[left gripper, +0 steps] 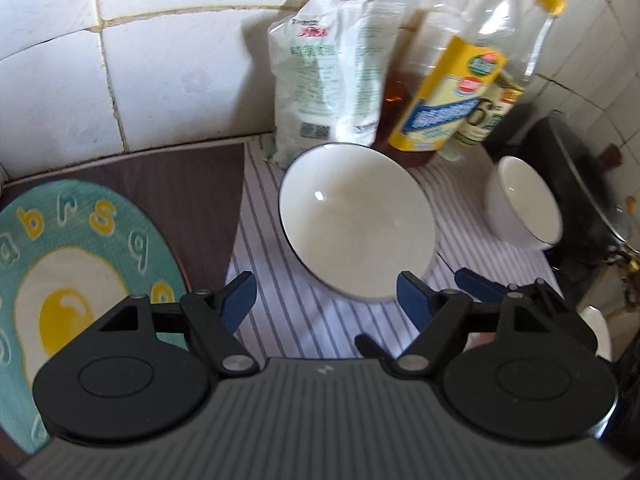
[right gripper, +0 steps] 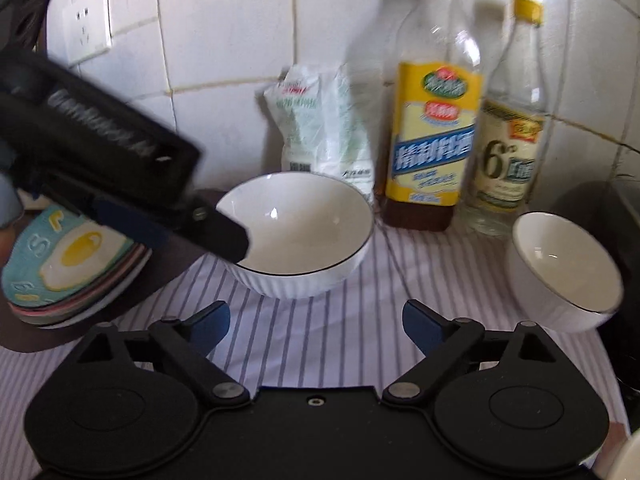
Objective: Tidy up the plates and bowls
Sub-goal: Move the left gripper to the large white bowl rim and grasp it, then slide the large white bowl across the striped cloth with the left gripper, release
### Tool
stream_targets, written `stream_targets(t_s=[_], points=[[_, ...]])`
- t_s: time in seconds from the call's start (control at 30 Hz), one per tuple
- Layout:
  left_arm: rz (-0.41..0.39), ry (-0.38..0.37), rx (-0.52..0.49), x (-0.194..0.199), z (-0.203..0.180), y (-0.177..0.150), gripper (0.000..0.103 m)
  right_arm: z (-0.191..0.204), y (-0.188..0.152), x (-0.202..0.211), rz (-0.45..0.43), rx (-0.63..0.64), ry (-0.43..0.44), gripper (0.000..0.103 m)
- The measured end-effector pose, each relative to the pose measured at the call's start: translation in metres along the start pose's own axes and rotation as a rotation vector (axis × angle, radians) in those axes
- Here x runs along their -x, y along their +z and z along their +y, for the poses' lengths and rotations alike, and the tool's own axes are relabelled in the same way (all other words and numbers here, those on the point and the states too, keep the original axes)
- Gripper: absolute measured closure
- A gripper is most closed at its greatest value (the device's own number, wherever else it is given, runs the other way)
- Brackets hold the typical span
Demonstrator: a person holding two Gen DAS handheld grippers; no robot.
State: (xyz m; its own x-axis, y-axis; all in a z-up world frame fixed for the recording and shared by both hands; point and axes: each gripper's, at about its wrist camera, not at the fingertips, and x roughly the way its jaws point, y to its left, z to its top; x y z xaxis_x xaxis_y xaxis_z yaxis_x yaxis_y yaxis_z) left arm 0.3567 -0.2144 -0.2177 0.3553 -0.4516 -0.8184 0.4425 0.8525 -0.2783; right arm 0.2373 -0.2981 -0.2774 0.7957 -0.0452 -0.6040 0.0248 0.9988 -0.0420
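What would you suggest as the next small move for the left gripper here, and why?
Probably ease the left gripper forward to straddle the near rim of the large bowl. Its jaws are open and empty, and the bowl sits directly ahead on the striped cloth, not yet grasped.

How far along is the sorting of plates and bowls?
Done, apparently: the plates sit stacked at left, egg-print one on top. In hand: nothing; the left gripper and right gripper both have open jaws, the left near the big bowl. Left: that bowl and the small bowl sit apart on the striped cloth, unstacked.
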Motion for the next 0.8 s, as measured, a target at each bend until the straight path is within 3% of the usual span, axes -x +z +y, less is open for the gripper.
stream_targets(t_s=[0.17,0.23,0.4,0.43,0.47,0.57,0.8], points=[[0.010,0.065,-0.027,-0.028,0.002,0.017,0.028,0.007,0.008,-0.025,0.000,0.048,0.033,0.008],[0.008,0.058,-0.031,-0.035,0.003,0.022,0.029,0.007,0.011,-0.033,0.005,0.055,0.037,0.008],[0.029,0.057,0.010,-0.049,0.012,0.030,0.046,0.007,0.015,-0.042,-0.012,0.080,0.047,0.007],[0.031,0.059,0.019,-0.052,0.014,0.031,0.053,0.008,0.015,-0.044,-0.011,0.086,0.052,0.006],[0.038,0.062,0.024,-0.055,0.016,0.032,0.067,0.008,0.015,-0.045,-0.010,0.091,0.056,0.005],[0.061,0.047,0.033,-0.061,0.019,0.030,0.087,0.008,0.015,-0.047,-0.010,0.097,0.065,0.004],[0.053,0.042,0.009,-0.049,0.014,0.026,0.091,0.008,0.013,-0.046,-0.011,0.087,0.072,0.004]])
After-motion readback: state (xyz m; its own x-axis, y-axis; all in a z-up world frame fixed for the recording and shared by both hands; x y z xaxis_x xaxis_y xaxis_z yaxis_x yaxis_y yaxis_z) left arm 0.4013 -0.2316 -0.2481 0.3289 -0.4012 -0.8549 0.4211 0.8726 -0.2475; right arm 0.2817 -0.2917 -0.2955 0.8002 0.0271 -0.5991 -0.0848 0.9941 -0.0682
